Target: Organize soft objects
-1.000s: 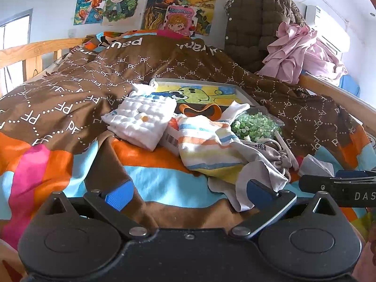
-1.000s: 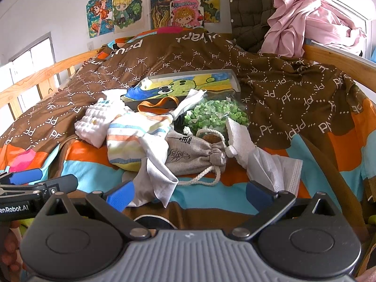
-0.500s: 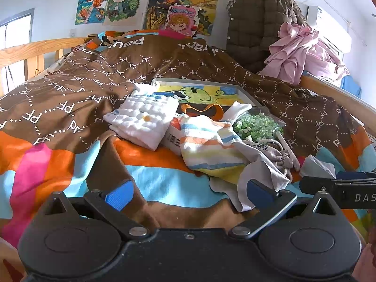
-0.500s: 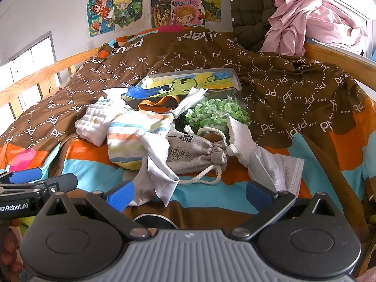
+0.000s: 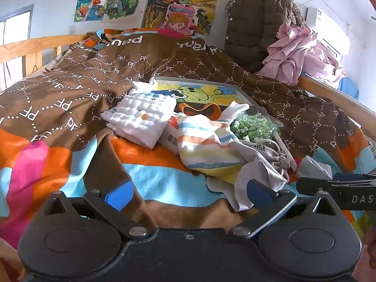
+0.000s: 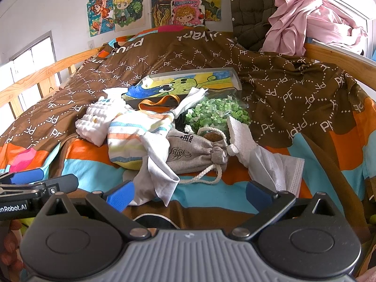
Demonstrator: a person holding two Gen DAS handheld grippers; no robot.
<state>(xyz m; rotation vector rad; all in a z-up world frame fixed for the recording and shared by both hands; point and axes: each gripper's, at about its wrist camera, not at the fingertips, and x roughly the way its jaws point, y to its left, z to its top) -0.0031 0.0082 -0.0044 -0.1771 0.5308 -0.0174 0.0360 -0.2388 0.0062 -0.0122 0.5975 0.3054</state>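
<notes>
Soft things lie heaped on the patterned bedspread (image 5: 70,108). Seen from the left wrist, the left gripper (image 5: 189,193) is spread wide with nothing between its blue pads, low over the blanket's striped end. Beyond it, a white quilted cloth (image 5: 141,119) sits left of a striped towel (image 5: 204,141), which overlaps a grey drawstring pouch (image 5: 270,151). A bag of green bits (image 5: 255,127) rests behind the pouch, and a flat picture box (image 5: 199,92) lies farther back. The right gripper's finger (image 5: 338,188) juts in from the right.

From the right wrist, the right gripper (image 6: 190,193) also stands open and empty, just short of a white rag (image 6: 155,176) draped off the towel (image 6: 134,138). The pouch (image 6: 192,155) lies at centre, its cord looped in front. A white face mask (image 6: 277,164) lies to its right, touching a crumpled white tissue (image 6: 239,138). An orange strap (image 6: 157,104) curls before the box (image 6: 195,82).
</notes>
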